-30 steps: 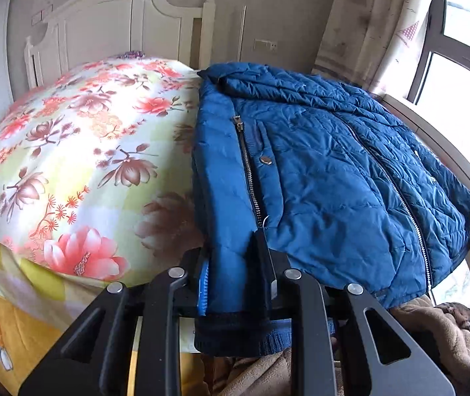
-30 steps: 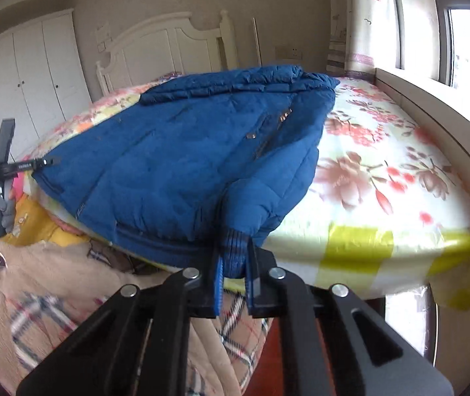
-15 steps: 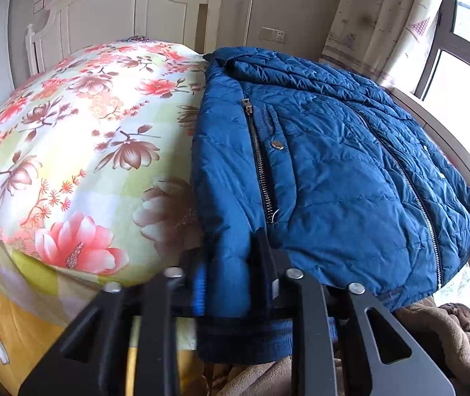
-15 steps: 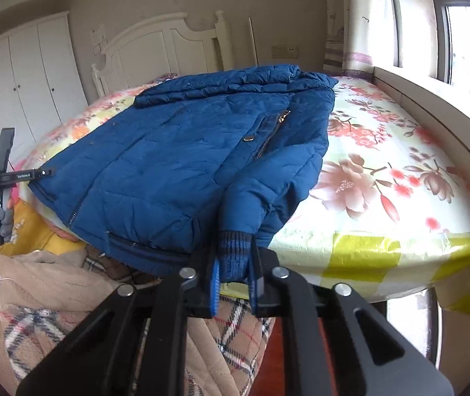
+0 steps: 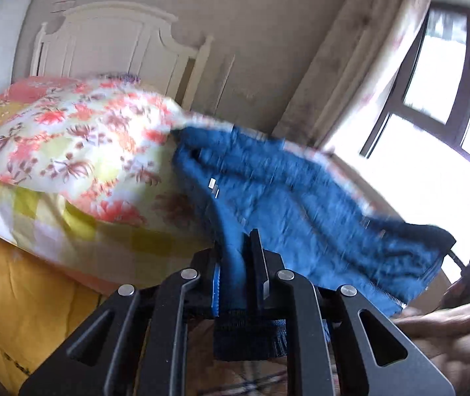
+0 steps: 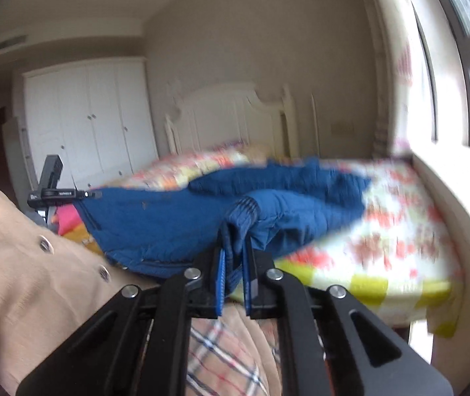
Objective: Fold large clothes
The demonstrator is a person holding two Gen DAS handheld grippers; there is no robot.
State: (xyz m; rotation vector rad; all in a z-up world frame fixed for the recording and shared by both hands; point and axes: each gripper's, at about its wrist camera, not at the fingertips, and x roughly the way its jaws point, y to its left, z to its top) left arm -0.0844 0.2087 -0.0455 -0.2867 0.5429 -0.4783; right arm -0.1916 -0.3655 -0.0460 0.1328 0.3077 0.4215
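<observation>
Two grippers, each clamped on the same blue jacket (image 5: 301, 204). Left gripper (image 5: 236, 264): jaws narrow, pinching a strip of blue fabric, with the dark ribbed cuff (image 5: 248, 336) hanging out below the fingers. Right gripper (image 6: 234, 257): jaws narrow, pinching the other sleeve just behind its ribbed cuff (image 6: 246, 208), which stands up and folds over above the fingertips.

Jacket position: stretched between the two grippers over the foot end of the bed (image 6: 400, 231). In the left wrist view its far part lies on the flowered bedspread (image 5: 70, 151), while the near hem hangs free to the right, with a zip line along its lower edge. In the right wrist view the body of the jacket is bunched, one sleeve lying folded across it; the left gripper shows at the far left edge of the jacket.

Both views are blurred, the bedspread pattern most of all.

Surroundings: white headboard (image 6: 231, 115) against the back wall; white wardrobe doors (image 6: 86, 118) to its left in the right wrist view; window (image 5: 433, 76) and patterned curtain on the right side. A tan coat with metal buttons (image 6: 20, 264) and a plaid lining lies beneath the right gripper. A yellow quilt (image 5: 20, 297) shows under the bedspread in the left wrist view.
</observation>
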